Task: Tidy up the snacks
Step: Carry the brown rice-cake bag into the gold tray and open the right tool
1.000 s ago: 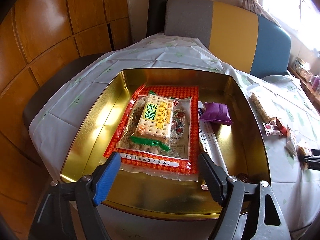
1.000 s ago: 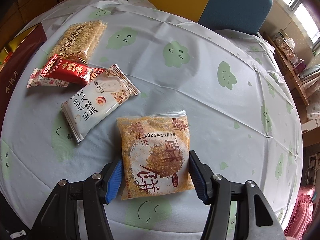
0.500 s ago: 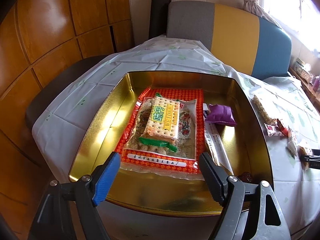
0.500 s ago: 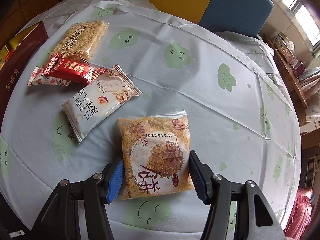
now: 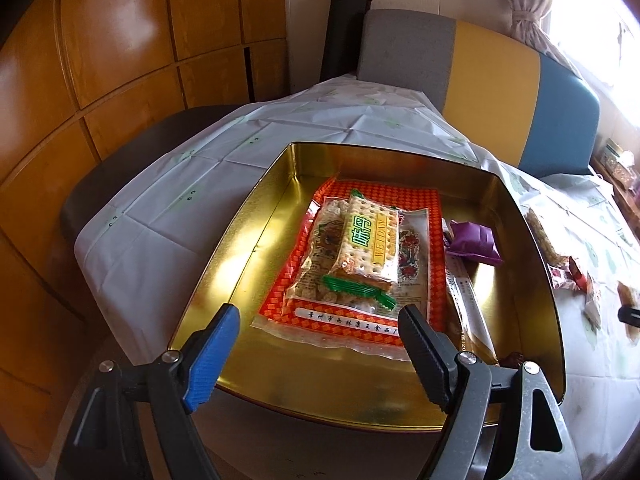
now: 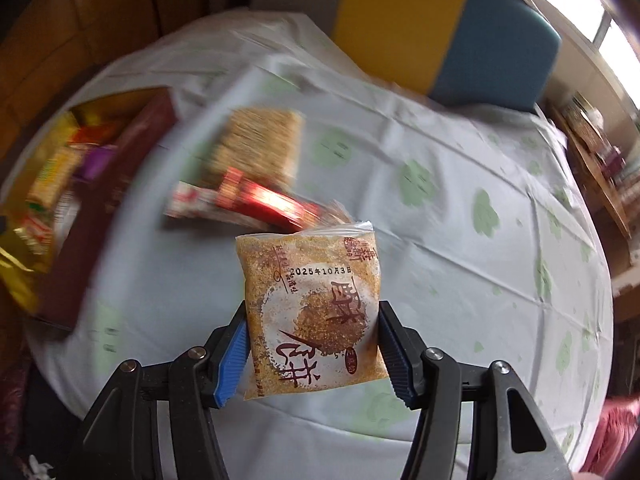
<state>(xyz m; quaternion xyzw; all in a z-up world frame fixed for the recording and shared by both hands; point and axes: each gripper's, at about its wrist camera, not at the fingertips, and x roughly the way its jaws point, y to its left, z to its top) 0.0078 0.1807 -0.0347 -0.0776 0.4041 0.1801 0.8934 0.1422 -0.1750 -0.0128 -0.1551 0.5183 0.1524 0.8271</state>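
Note:
My right gripper (image 6: pixel 312 348) is shut on an orange crumb-cake packet (image 6: pixel 312 304), which hangs above the tablecloth. Behind it, blurred, lie a red wrapper (image 6: pixel 272 204) and a rice-crisp bar (image 6: pixel 260 144). A gold tin (image 5: pixel 240 240) holds a large red packet (image 5: pixel 420 208), with a cracker pack (image 5: pixel 368 240) on top, a purple packet (image 5: pixel 474 238) and a long stick packet (image 5: pixel 468 304) to its right. My left gripper (image 5: pixel 320 352) stands open over the tin's near edge, with nothing between its fingers.
The round table wears a white cloth with green smiley prints (image 6: pixel 440 200). A grey, yellow and blue sofa back (image 5: pixel 480 72) stands behind it and wooden panels (image 5: pixel 120 60) to the left. The tin (image 6: pixel 24 264) sits at the table's left in the right wrist view.
My right gripper has lifted the orange packet off the cloth and swung toward the tin; its view is motion-blurred. The left gripper has drifted back a little, so the tin sits farther right.

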